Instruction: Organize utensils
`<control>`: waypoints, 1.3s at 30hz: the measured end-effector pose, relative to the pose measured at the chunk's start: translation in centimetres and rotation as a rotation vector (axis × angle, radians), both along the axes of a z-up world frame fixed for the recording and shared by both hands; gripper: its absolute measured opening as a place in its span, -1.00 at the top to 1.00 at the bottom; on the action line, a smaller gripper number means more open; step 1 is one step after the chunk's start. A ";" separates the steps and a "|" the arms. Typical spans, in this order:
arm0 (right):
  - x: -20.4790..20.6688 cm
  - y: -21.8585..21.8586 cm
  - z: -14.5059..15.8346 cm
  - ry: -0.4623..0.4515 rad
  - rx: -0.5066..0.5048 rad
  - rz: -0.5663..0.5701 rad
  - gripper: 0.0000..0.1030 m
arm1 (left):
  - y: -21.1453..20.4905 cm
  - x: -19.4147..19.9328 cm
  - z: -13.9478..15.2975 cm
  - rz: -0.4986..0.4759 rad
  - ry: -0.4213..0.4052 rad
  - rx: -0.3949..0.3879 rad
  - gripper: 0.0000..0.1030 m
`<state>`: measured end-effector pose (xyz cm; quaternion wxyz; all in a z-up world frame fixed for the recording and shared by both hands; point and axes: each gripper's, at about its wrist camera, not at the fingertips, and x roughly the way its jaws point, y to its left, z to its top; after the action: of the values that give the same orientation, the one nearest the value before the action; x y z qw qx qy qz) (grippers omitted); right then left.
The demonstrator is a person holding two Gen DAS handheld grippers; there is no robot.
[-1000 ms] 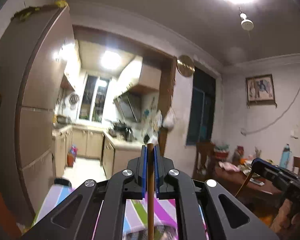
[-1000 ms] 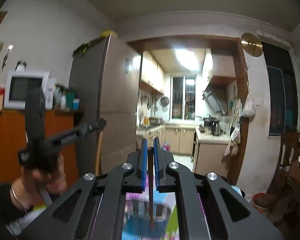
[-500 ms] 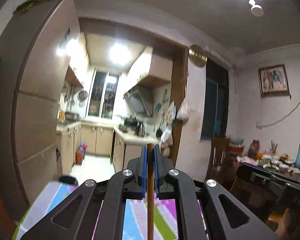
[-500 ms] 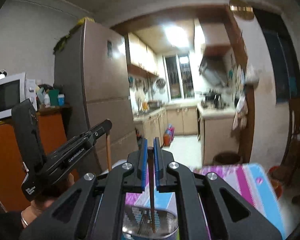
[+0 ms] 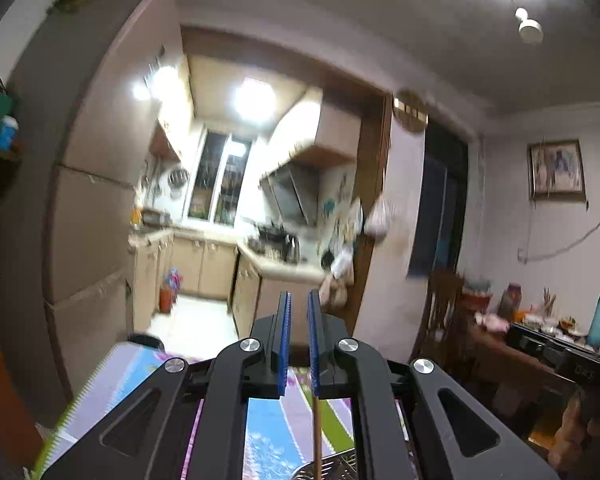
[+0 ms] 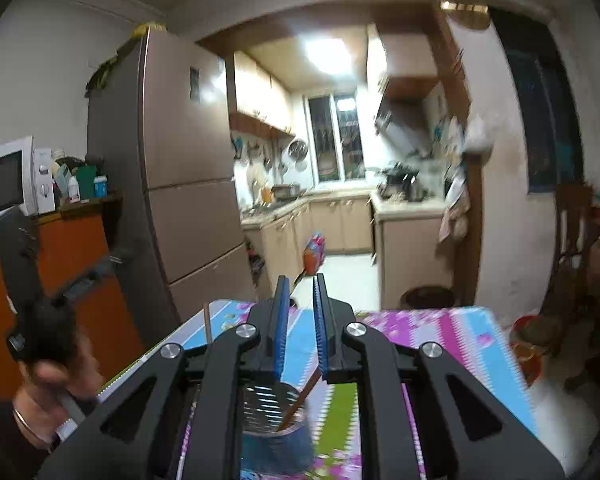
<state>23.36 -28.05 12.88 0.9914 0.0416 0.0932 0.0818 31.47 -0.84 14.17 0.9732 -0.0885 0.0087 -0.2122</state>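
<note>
My left gripper (image 5: 297, 300) is open and empty, its blue pads apart. A wooden chopstick (image 5: 317, 436) stands below it, its lower end at the rim of a perforated metal utensil holder (image 5: 332, 466). My right gripper (image 6: 300, 284) is open too. Below it the same metal utensil holder (image 6: 274, 412) stands on the table, with a brown chopstick (image 6: 300, 398) leaning inside it. The left gripper (image 6: 76, 276) also shows at the left of the right wrist view, held in a hand, with a thin chopstick (image 6: 207, 326) below it.
The holder stands on a table with a striped floral cloth (image 6: 452, 340). A tall fridge (image 6: 180, 184) and an orange cabinet (image 6: 72, 264) with a microwave (image 6: 8, 180) are at the left. A dining table (image 5: 512, 344) with clutter is at the right.
Both grippers have opened and let go of their chopsticks. The chopsticks have dropped down toward the metal holder. The right gripper's view tilted down to the table.
</note>
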 end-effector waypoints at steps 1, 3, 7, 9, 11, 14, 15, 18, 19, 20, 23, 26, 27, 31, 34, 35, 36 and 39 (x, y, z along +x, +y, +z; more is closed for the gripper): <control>-2.1 -0.7 0.8 -0.028 -0.013 -0.019 0.61 | 0.9 -1.6 0.7 0.018 -0.025 0.006 0.77; -5.6 -2.1 1.7 -0.086 -0.026 -0.055 0.15 | 2.6 -5.5 1.8 0.063 -0.082 0.046 0.57; -13.8 -4.3 3.0 -0.177 -0.075 -0.138 -0.33 | 5.2 -12.6 2.1 0.150 -0.140 0.168 0.07; -17.3 -5.2 3.2 -0.213 -0.082 -0.172 -0.53 | 6.5 -16.3 1.6 0.188 -0.140 0.243 -0.19; -21.1 -5.8 3.1 -0.243 -0.089 -0.212 -0.85 | 7.4 -18.8 0.9 0.209 -0.138 0.292 -0.29; -26.0 -5.9 2.2 -0.270 -0.131 -0.265 -0.89 | 8.4 -23.0 -0.8 0.215 -0.119 0.378 -0.32; -27.0 -5.8 1.9 -0.266 -0.145 -0.280 -0.89 | 8.8 -24.5 -1.7 0.214 -0.107 0.411 -0.32; -29.7 -5.0 0.0 -0.217 -0.198 -0.319 -0.89 | 9.1 -27.6 -4.4 0.188 -0.050 0.480 -0.32; -30.0 -4.7 -0.5 -0.203 -0.209 -0.331 -0.89 | 9.2 -28.6 -5.6 0.166 -0.019 0.502 -0.32; -30.5 -4.6 -1.4 -0.183 -0.213 -0.347 -0.89 | 9.2 -29.1 -6.6 0.148 0.003 0.519 -0.32; -31.0 -4.1 -3.7 -0.100 -0.178 -0.317 -0.89 | 9.3 -31.1 -10.7 0.102 0.109 0.558 -0.30; -30.9 -3.2 -7.2 0.009 -0.194 -0.329 -0.89 | 9.9 -31.9 -15.3 0.079 0.259 0.529 -0.22; -30.9 -2.9 -8.0 0.037 -0.204 -0.332 -0.89 | 10.3 -32.1 -16.5 0.080 0.296 0.514 -0.14; -30.1 -1.6 -13.2 0.192 -0.198 -0.288 -0.89 | 11.4 -32.3 -20.3 0.104 0.405 0.460 0.05; -29.2 -0.5 -16.7 0.298 -0.126 -0.214 -0.63 | 11.2 -32.7 -22.2 0.106 0.437 0.460 0.19; -28.7 -0.1 -17.9 0.330 -0.109 -0.201 -0.42 | 10.8 -32.8 -22.4 0.102 0.440 0.459 0.24; -28.4 0.3 -18.7 0.352 -0.101 -0.192 -0.31 | 10.4 -32.7 -22.6 0.092 0.439 0.455 0.32; -27.5 1.8 -21.1 0.419 -0.082 -0.167 0.18 | 9.4 -32.2 -23.3 0.084 0.433 0.483 0.42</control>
<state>-4.13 -26.21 -8.25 0.9546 0.0247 0.2965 -0.0148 -0.70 8.51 -9.12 0.9495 0.1015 0.2619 -0.1401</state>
